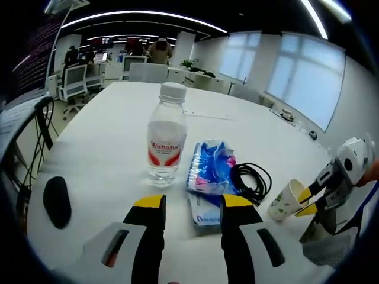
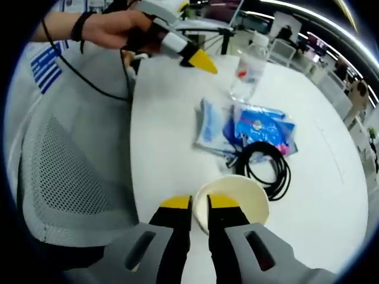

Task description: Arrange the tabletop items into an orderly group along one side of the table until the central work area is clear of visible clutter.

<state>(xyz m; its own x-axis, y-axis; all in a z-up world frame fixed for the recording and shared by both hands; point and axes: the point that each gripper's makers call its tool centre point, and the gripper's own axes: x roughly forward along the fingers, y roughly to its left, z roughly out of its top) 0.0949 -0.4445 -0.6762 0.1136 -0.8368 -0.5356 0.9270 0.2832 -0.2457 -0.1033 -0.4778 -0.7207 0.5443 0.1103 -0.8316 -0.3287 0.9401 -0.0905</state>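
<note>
White tabletop (image 1: 106, 124) stretches back toward office chairs in the left gripper view, where the left gripper (image 1: 192, 204) hangs with its jaws wide apart and empty before one water bottle (image 1: 166, 136), one black mouse (image 1: 57, 201), blue packets (image 1: 208, 168) and one coiled black cable (image 1: 253, 180). Over in the right gripper view, a mesh chair (image 2: 65, 177) sits beside the table, and the right gripper (image 2: 199, 204) pinches the near rim of the single paper cup (image 2: 237, 201), just beside the cable.
</note>
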